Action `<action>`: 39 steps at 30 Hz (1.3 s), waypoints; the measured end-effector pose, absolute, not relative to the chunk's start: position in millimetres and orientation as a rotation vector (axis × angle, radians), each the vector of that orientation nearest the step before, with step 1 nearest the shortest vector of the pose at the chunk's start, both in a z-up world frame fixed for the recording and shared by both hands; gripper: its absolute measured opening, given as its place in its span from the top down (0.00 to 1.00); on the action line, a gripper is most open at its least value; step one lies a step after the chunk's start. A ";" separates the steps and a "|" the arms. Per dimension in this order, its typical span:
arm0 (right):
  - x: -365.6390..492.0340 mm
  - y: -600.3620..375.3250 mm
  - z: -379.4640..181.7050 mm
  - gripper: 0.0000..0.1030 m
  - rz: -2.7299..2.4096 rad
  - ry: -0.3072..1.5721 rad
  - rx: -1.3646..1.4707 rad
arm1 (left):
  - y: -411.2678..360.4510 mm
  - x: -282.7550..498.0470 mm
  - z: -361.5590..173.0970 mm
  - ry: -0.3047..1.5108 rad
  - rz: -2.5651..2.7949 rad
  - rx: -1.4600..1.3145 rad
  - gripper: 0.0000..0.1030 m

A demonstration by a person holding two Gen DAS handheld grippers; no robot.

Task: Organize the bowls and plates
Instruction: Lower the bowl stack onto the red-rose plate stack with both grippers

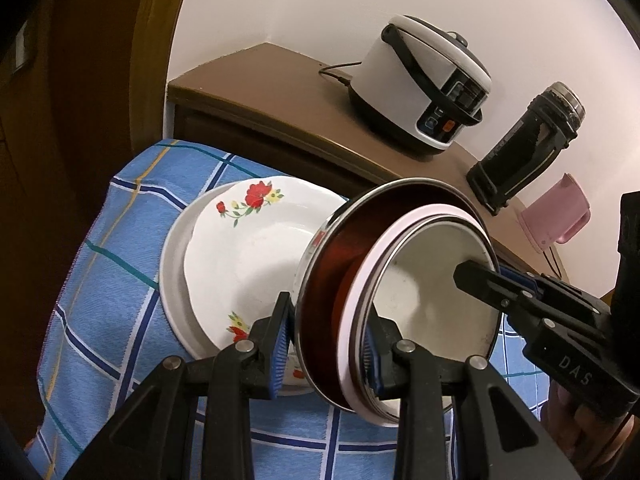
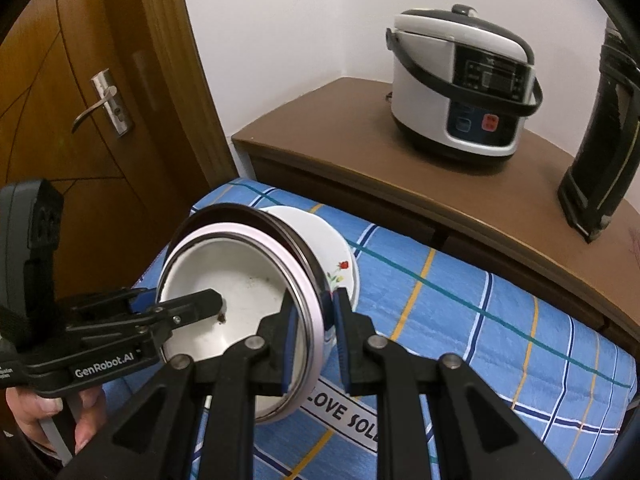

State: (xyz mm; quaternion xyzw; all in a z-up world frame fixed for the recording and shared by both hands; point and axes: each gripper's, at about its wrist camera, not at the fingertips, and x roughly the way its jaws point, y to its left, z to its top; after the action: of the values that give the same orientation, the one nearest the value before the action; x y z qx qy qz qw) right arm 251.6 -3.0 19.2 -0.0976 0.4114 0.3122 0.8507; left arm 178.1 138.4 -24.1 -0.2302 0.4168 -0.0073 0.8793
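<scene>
Together both grippers' jaws pinch opposite rims of nested bowls (image 1: 420, 292).

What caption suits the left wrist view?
Both grippers hold nested bowls tilted over stacked plates on a blue cloth.

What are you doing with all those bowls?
A person is tidying dishes with two hand-held tongs. Both the left tongs and the right tongs grip the rim of a stack of nested bowls, tilted up on its side. It is held over the flowered plates, which lie piled on the blue checked cloth.
</scene>
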 end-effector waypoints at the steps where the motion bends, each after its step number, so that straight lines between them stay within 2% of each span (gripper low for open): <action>1: 252.3 -0.9 19.4 0.83 0.658 0.867 -0.210 | 139.5 178.0 -23.9 0.868 -0.013 -0.480 0.67; 29: 284.7 39.2 -2.8 0.82 0.686 0.992 -0.258 | 160.7 197.7 -45.7 0.942 0.008 -0.479 0.67; 39: 304.9 56.5 -6.3 0.77 0.706 1.058 -0.285 | 169.5 209.3 -49.6 0.970 -0.013 -0.507 0.67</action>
State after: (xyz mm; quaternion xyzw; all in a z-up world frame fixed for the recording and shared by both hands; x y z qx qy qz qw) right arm 304.9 56.5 -6.3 -0.1324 0.4924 0.3285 0.7951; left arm 209.3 169.5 -49.6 -0.2410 0.4613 -0.0060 0.8539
